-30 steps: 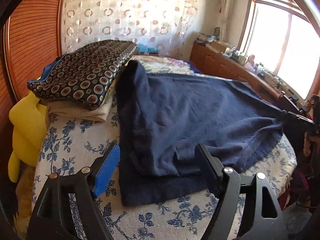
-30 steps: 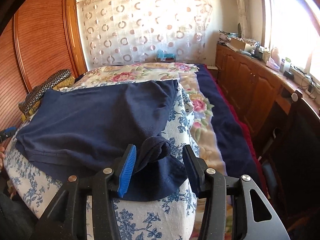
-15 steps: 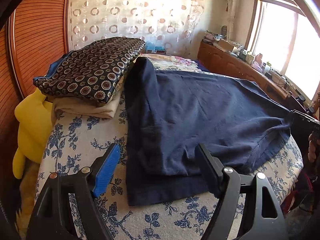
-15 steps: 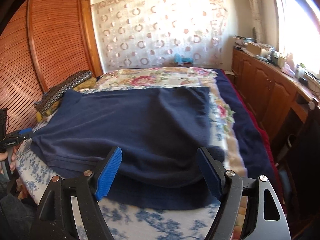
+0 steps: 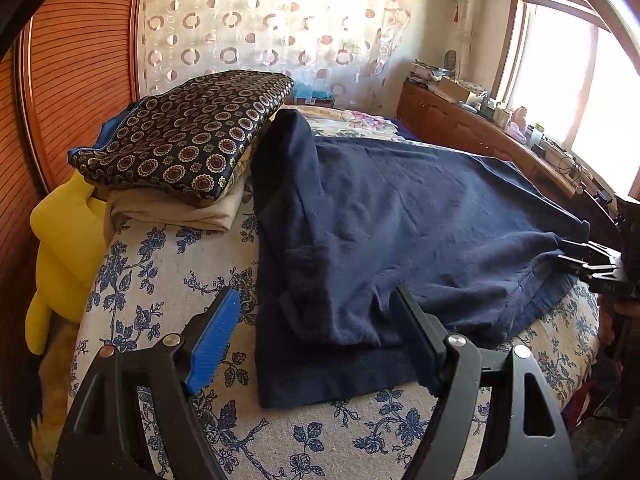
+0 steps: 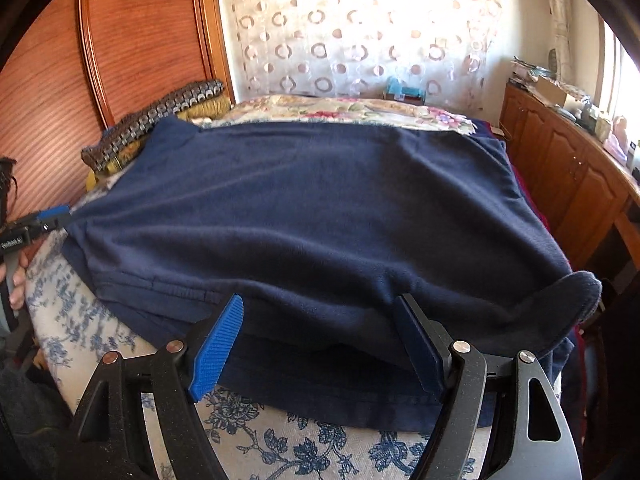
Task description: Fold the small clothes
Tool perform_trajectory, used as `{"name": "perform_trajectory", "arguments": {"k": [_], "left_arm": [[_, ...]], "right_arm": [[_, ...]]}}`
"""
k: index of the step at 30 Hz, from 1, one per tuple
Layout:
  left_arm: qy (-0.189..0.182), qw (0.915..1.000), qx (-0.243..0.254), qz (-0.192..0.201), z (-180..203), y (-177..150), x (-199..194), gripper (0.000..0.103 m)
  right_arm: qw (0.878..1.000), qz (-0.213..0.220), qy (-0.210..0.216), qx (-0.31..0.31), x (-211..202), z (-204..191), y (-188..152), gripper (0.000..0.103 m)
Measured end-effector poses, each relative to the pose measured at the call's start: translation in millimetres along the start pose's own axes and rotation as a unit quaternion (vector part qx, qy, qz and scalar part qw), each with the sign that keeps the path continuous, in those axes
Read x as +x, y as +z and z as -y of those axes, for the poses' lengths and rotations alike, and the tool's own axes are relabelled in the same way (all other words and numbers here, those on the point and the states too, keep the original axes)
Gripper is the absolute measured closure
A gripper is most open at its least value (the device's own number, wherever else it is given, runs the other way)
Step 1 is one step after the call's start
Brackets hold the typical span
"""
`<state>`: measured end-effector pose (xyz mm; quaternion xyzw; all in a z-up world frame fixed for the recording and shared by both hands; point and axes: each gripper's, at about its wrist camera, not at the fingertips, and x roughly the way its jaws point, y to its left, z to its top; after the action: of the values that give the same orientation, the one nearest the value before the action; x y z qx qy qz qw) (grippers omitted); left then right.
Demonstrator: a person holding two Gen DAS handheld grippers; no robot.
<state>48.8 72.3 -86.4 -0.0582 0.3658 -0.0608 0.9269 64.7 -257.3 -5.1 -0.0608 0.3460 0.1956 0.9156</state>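
A navy blue garment (image 5: 400, 216) lies spread on the blue-flowered bedcover (image 5: 168, 280), its near part folded over onto itself. It also fills the right wrist view (image 6: 320, 208). My left gripper (image 5: 316, 332) is open at the garment's near left edge, its jaws straddling the folded edge. My right gripper (image 6: 320, 340) is open at the near right edge, its jaws on either side of the upper layer's fold. Each gripper shows at the edge of the other's view, the right one (image 5: 592, 264) and the left one (image 6: 44, 220).
A stack of folded clothes topped by a dark patterned piece (image 5: 188, 136) sits at the bed's left. A yellow soft item (image 5: 60, 236) hangs beside it. A wooden wardrobe (image 6: 132, 32) stands left, a wooden sideboard (image 6: 572, 168) right.
The right gripper has let go of the bunched sleeve and opened wide, and now sits at the flattened fold. The left gripper stays open, shifted slightly closer.
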Motion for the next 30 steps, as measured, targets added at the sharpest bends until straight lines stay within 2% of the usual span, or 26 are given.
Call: {"name": "perform_trajectory", "arguments": {"k": [10,16,18,21,25,30], "left_arm": [[0.0,0.9992,-0.032,0.022,-15.0,11.9,-4.2,0.025],[-0.018,0.9991,-0.039,-0.002,-16.7,14.6,16.7,0.027],[-0.02,0.999,-0.039,-0.011,-16.5,12.5,22.0,0.037],[-0.014,0.9989,-0.037,-0.028,-16.6,8.9,27.9,0.045],[-0.011,0.9984,-0.033,-0.044,-16.7,3.5,33.4,0.045],[-0.008,0.9986,-0.03,-0.042,-15.2,0.5,32.0,0.045]], "right_arm": [[0.999,-0.023,-0.021,-0.016,23.7,-7.6,4.6,0.024],[0.999,-0.025,-0.019,-0.015,31.1,-13.0,4.8,0.023],[0.999,-0.024,-0.019,-0.013,28.7,-13.0,3.0,0.023],[1.0,-0.022,-0.019,-0.01,26.4,-13.0,-0.2,0.023],[1.0,-0.021,-0.017,-0.009,22.2,-12.3,-4.0,0.023],[1.0,-0.019,-0.013,-0.005,17.8,-5.4,-6.1,0.023]]}}
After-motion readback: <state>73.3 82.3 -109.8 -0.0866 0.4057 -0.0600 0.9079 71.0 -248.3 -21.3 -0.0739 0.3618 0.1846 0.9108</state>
